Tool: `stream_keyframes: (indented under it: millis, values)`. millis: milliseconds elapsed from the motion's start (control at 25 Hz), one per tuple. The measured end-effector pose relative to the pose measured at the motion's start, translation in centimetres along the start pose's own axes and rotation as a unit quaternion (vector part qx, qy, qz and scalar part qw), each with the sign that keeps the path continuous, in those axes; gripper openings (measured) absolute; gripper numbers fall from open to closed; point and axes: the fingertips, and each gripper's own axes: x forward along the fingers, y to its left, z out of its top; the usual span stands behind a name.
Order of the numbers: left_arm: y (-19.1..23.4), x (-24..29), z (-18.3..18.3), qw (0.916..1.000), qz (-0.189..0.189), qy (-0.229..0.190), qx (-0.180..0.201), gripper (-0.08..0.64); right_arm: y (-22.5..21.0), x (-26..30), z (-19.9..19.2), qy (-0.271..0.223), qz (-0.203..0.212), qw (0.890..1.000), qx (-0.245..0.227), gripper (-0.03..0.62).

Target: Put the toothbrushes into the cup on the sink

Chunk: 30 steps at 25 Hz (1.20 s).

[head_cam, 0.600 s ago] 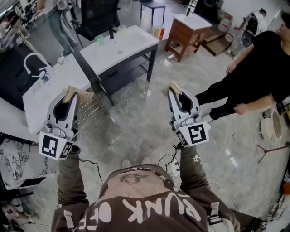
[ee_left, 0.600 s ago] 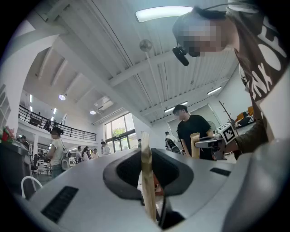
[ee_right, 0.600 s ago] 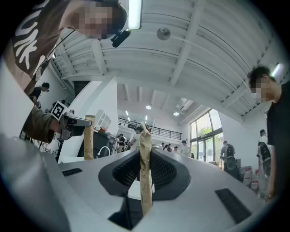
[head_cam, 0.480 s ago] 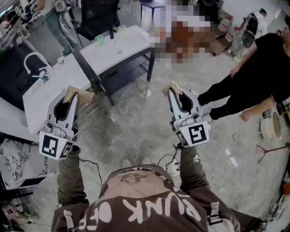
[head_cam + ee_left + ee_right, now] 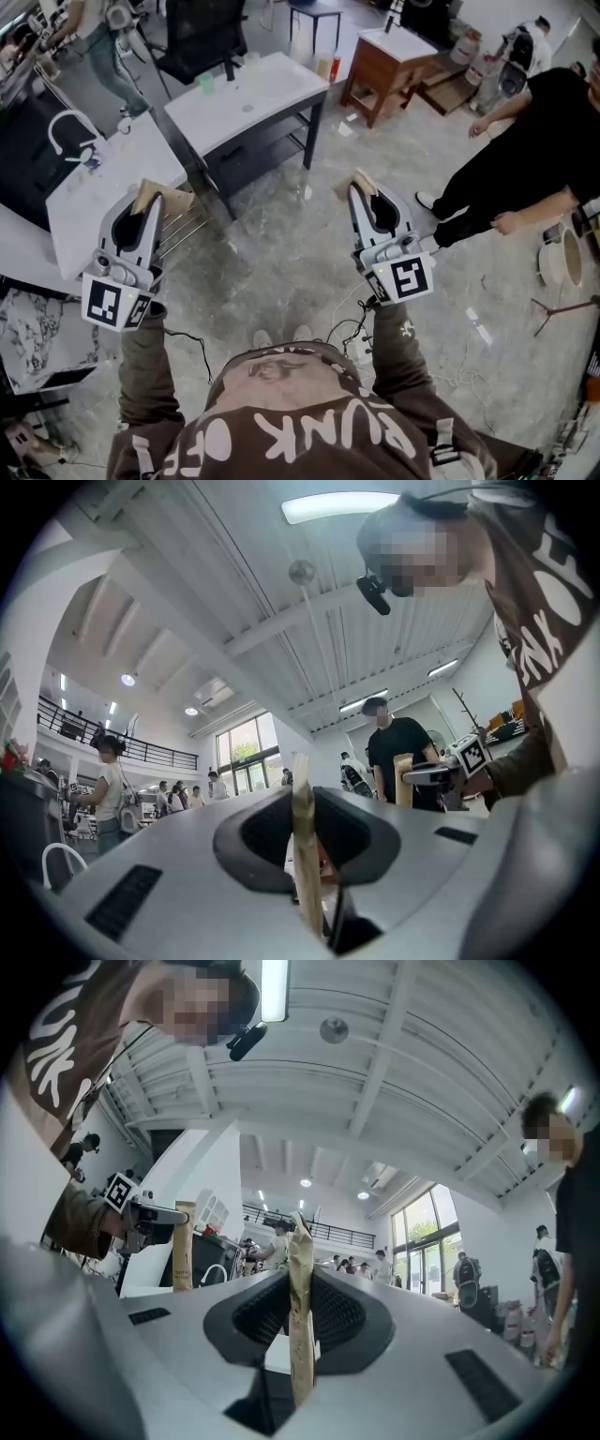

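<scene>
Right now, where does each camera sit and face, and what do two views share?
Head view: on person's head, facing steeply down; shows sleeves, left tool, right tool.
Left gripper view: on left tool, facing upward; jaws grip tan packet.
Right gripper view: on right tool, facing upward; grips second packet.
Shared: gripper views show each other's tool.

Grey concrete floor [image 5: 281, 248], white table [image 5: 258, 89], wooden cabinet [image 5: 373, 73], tall windows [image 5: 424, 1241] & ceiling strip light [image 5: 275, 986]

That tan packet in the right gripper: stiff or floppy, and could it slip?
The tan packet stands straight above the right gripper, so it is probably fairly stiff. It is thin and creased, so likely light and crushable. Pinched low, it may pivot if bumped.
</scene>
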Motion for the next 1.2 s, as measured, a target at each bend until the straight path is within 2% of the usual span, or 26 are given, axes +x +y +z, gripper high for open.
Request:
stream_keyframes:
  millis: [320,680,1200]
  values:
    - [0.2,0.1,-0.3,1.0000,0.000,0.002,0.001,0.057,-0.3,0.1,-0.2,-0.001,-0.008,1.000,0.002,0.072]
    - [-0.2,1.0,-0.4,0.9999,0.009,0.008,0.008,0.057,-1.3,0.3,-0.7,-0.006,0.001,1.000,0.006,0.069]
    - [-3.0,5.1,-1.0,0.9991,0.025,0.029,0.019,0.057,-6.2,0.0,-2.8,-0.012,0.025,0.999,0.021,0.052]
